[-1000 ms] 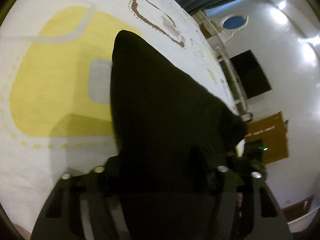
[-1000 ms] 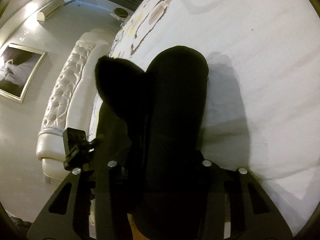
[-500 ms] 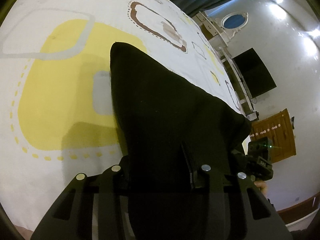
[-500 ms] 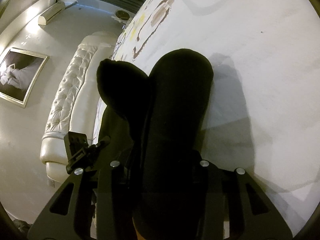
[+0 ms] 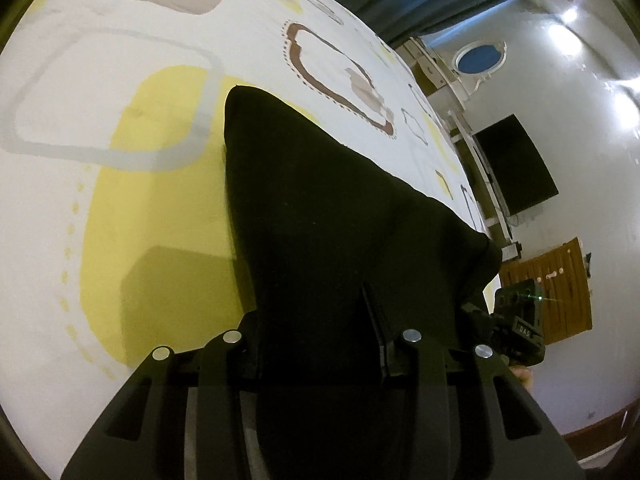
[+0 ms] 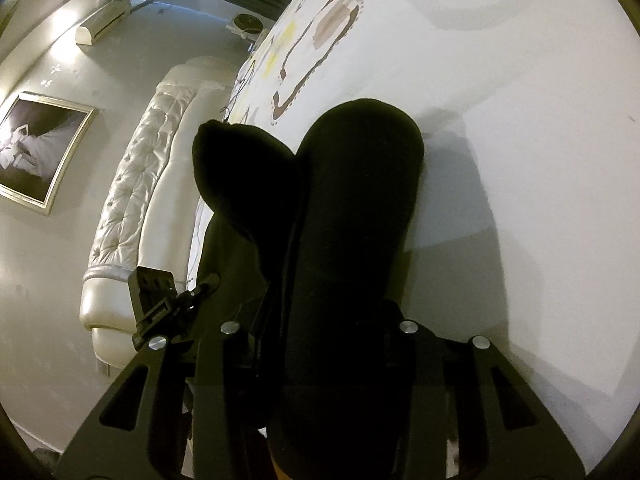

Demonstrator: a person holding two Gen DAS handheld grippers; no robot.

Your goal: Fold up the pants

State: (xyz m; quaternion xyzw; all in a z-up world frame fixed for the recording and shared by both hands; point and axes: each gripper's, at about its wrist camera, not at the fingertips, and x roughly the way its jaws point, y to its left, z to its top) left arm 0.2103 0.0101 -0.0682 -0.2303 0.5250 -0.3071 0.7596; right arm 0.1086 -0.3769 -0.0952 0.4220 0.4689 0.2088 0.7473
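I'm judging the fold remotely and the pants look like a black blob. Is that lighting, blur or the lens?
Left wrist view: the black pants show no fold detail, shadow falls on the patterned bedsheet, ceiling lights glare at upper right. Right wrist view: pants equally featureless, soft shadow on the sheet beside them. Both: strong fisheye bending, slight softness.

Pants: one black pair (image 5: 344, 232), bunched in two rounded folds in the right wrist view (image 6: 352, 216)
Grippers: two, the left gripper (image 5: 320, 344) and the right gripper (image 6: 316, 332)
Beds: one, with a patterned sheet (image 5: 100, 92)
Headboards: one, tufted white (image 6: 132, 208)
Framed pictures: one, far left wall (image 6: 36, 156)
Dark screens: one, right wall (image 5: 516, 164)
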